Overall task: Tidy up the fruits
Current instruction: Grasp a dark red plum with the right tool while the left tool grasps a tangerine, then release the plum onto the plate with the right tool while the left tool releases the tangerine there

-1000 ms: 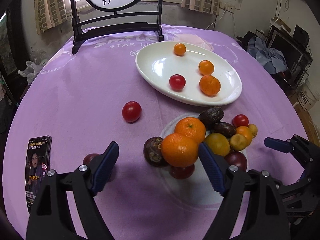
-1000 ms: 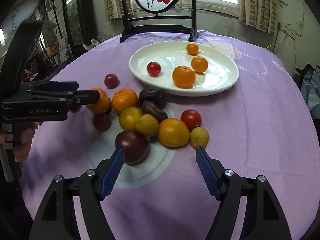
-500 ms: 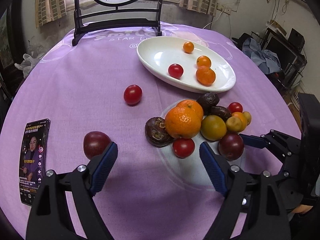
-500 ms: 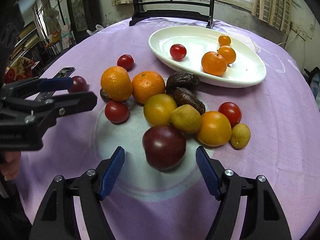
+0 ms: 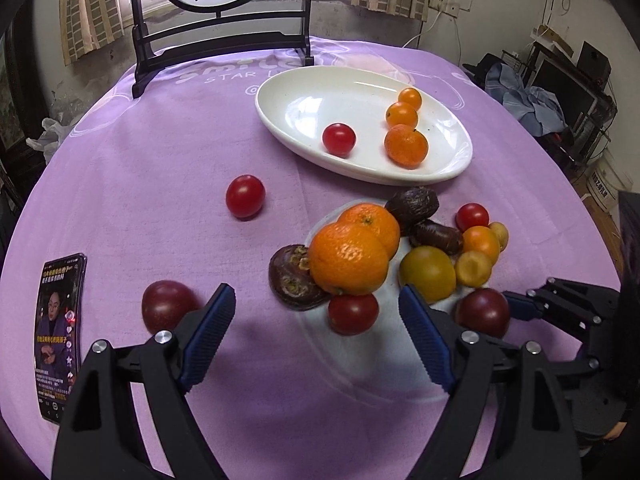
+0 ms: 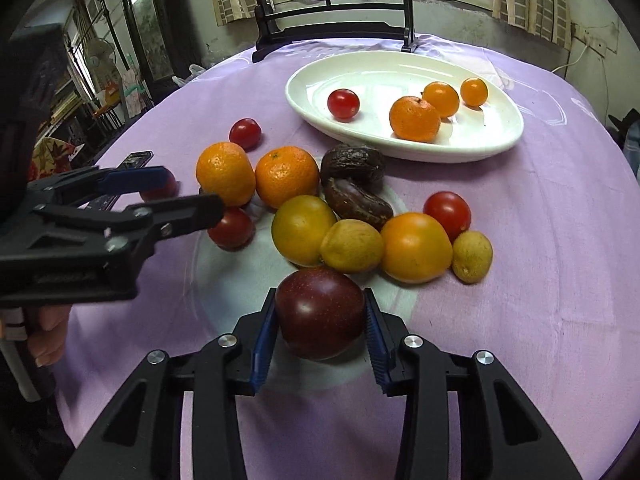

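My right gripper point(image 6: 320, 314) is shut on a dark red plum point(image 6: 320, 312) at the near edge of a fruit pile on the purple tablecloth; the plum also shows in the left wrist view point(image 5: 482, 312). The pile holds two oranges point(image 6: 286, 176), yellow and orange fruits point(image 6: 414, 246), red tomatoes point(image 6: 447, 210) and dark wrinkled fruits point(image 6: 352, 164). My left gripper point(image 5: 316, 330) is open and empty, hovering near a red tomato point(image 5: 353, 313) and an orange point(image 5: 348, 258). A white oval plate point(image 6: 500, 136) behind holds a tomato and three orange fruits.
Another dark red plum point(image 5: 168, 306) lies by my left gripper's left finger. A lone tomato point(image 5: 245, 196) sits left of the plate. A phone point(image 5: 58, 336) lies at the table's left edge. A black screen stand point(image 5: 220, 48) rises at the back.
My right gripper has moved forward and closed on the dark red plum. My left gripper has drawn back and risen a little, staying open.
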The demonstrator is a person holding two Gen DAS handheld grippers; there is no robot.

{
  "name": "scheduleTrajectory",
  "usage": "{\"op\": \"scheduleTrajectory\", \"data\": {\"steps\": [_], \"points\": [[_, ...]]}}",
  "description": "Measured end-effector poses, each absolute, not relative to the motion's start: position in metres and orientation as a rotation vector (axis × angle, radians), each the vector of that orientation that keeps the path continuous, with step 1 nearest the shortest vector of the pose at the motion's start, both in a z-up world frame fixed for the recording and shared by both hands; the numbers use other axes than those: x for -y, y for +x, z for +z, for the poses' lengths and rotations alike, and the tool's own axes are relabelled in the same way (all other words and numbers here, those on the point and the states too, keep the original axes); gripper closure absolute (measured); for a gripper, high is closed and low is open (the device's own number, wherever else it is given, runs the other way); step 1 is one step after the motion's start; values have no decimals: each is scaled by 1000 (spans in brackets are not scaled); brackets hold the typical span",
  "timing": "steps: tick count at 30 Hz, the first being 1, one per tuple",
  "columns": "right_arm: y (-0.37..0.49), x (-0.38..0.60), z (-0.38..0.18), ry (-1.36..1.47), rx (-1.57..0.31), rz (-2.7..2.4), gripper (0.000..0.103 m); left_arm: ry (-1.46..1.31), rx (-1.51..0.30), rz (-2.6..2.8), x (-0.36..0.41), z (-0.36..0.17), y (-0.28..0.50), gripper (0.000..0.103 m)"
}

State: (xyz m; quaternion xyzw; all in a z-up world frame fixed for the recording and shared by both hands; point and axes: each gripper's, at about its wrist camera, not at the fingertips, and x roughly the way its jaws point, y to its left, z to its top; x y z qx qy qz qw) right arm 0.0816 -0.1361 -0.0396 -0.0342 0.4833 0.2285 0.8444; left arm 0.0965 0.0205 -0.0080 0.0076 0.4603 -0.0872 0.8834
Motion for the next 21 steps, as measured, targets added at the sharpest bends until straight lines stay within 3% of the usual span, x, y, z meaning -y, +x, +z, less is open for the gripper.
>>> {"op": "scheduleTrajectory", "data": {"steps": [2, 3, 7, 21], "points": [[79, 143, -39, -56, -1022, 483, 62, 25, -952, -190, -16, -10, 100, 26], [78, 145, -39, -52, -1020, 482, 62, 27, -951, -197, -13, -11, 103, 37], [76, 156, -37, -32, -1017, 474, 62, 18, -944, -217, -9, -14, 109, 61], [101, 178, 27, -46, -828, 430, 62, 8, -863, -246, -11, 45, 114, 61]]}}
